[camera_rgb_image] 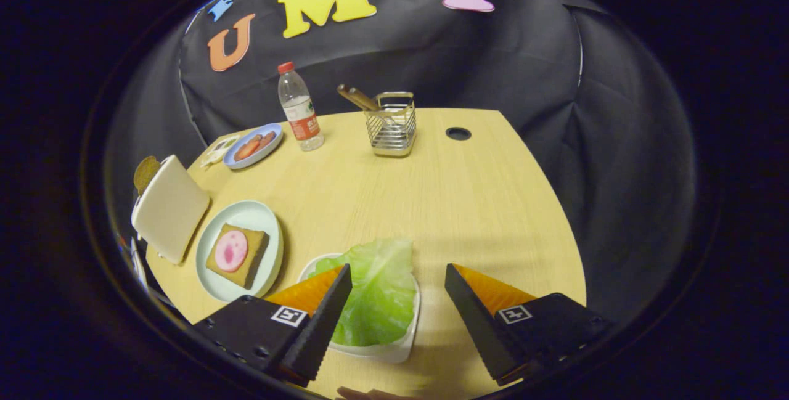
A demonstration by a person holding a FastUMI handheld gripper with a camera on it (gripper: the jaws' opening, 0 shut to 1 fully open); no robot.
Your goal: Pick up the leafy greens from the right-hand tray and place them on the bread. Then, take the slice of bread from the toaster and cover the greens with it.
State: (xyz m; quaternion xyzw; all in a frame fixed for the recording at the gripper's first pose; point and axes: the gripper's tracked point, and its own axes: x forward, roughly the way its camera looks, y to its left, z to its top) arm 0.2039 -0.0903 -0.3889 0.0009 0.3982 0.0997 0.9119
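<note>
- Hovering with fingers spread wide and holding nothing, the gripper (398,277) is over the lettuce leaf (377,292) in its white tray (394,351).
- Ham-topped bread (237,254) lies on the pale plate (212,277) beside the toaster (169,206).

I am holding my gripper (397,277) open above the leafy greens (376,292) lying in the white tray (394,351); one finger is overlapping the greens' edge.

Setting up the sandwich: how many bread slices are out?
2: one bread slice on the round plate under a ham round; another slice sticking from the toaster. Fingers open.
</note>
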